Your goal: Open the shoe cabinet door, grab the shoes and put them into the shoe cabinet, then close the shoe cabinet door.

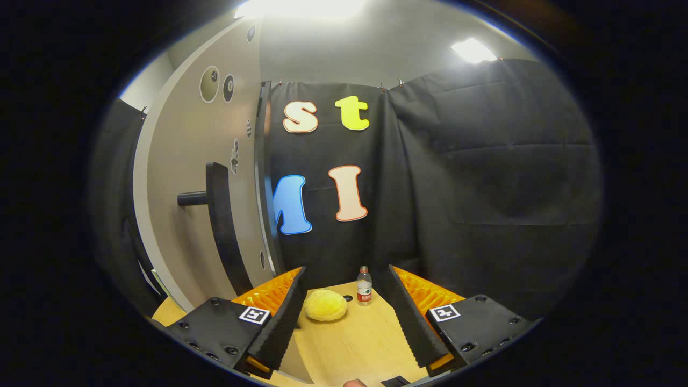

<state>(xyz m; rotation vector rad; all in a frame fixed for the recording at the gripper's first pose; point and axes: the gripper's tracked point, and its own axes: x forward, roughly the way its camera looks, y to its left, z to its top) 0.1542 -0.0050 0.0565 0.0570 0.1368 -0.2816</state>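
While the gripper (344,293) hangs over the light wooden table (365,344), its two fingers stand wide apart and hold nothing at all.

The tall cream-coloured shoe cabinet door (188,177) is off to the left of the fingers. It has a long black bar handle (223,226) that sticks out on a round black peg. The door looks swung out toward us, so I think it may be open, but I cannot tell for sure, and the inside of the cabinet is hidden.

Just ahead of the fingers, on the table, lies a soft, fluffy yellow thing (324,305). It is round and plump. I think this is the shoe, maybe a fuzzy slipper, but it is too small to be sure. It is still on the table, so putting it in the cabinet is not done. Closing the door is not done either.

A small clear plastic bottle (364,286) stands upright just beside the yellow thing, a bit farther back. It is close enough to get knocked over during a grab. A small bit of a fingertip (355,383) shows below the gripper.
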